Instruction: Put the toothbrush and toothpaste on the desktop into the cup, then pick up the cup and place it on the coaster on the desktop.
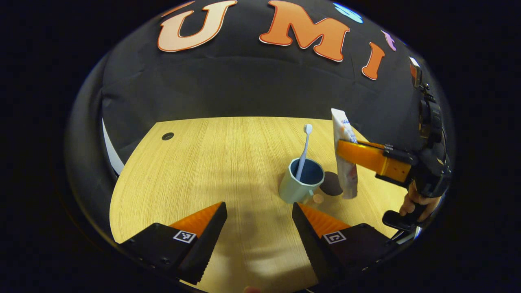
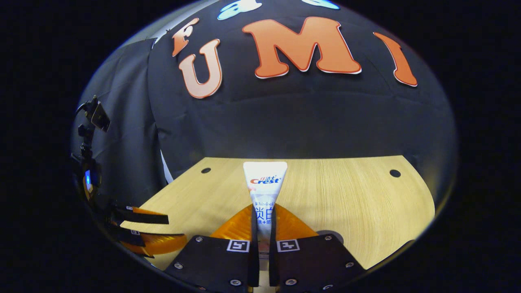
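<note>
The toothpaste hangs upright in my right gripper, just beside the cup and above the dark coaster behind it. The toothbrush already stands in the cup, head up, leaning on the far rim. To do this step well, I judge I should carry the tube sideways over the cup's mouth, keep it vertical, lower its bottom end past the rim clear of the brush, then let go. The right jaws are clamped nearly closed on the tube's middle. My left gripper hovers over the bench near the cup, jaws wide apart and holding nothing.
</note>
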`<state>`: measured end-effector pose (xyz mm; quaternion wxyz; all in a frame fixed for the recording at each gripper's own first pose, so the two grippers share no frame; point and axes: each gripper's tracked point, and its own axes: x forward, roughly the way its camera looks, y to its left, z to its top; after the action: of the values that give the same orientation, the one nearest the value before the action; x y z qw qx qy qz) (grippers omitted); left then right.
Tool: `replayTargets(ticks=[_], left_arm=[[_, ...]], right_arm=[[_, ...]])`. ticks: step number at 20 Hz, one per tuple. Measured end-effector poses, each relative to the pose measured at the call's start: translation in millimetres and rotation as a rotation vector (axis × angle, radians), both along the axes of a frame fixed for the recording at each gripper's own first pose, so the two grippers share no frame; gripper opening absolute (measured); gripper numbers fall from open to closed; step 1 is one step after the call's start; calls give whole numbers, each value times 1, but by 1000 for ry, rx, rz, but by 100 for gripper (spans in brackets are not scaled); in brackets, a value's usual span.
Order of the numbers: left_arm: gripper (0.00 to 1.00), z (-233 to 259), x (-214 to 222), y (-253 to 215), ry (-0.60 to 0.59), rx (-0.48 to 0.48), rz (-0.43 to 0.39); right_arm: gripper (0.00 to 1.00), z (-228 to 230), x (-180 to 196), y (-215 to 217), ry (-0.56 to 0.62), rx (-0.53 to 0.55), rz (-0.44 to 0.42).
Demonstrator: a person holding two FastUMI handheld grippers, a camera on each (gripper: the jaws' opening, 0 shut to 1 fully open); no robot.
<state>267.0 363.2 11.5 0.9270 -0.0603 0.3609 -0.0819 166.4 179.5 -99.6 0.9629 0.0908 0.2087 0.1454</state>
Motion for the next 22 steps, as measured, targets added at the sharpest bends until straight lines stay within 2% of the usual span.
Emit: replayTargets(ticks=[4, 5, 7, 8, 13, 19, 22], left_arm=[[97, -8, -7, 4, 26, 11, -12], [95, -10, -8, 5, 32, 10, -16], [97, -14, -12, 6, 45, 16, -23], [95, -16, -11, 7, 49, 23, -26], [97, -22, -10, 10, 67, 54, -46], [97, -26, -7, -1, 73, 50, -64], [97, -29, -5, -8, 71, 42, -66]], right_arm=[[10, 10, 22, 14, -98, 37, 2], [10, 10, 27, 18, -117, 45, -2], [10, 4, 34, 19, -135, 39, -26], [10, 1, 36, 20, -151, 39, -35], [10, -14, 38, 30, -223, 30, -49], [11, -43, 32, 28, -201, -29, -62], [19, -50, 23, 33, -157, -37, -40]])
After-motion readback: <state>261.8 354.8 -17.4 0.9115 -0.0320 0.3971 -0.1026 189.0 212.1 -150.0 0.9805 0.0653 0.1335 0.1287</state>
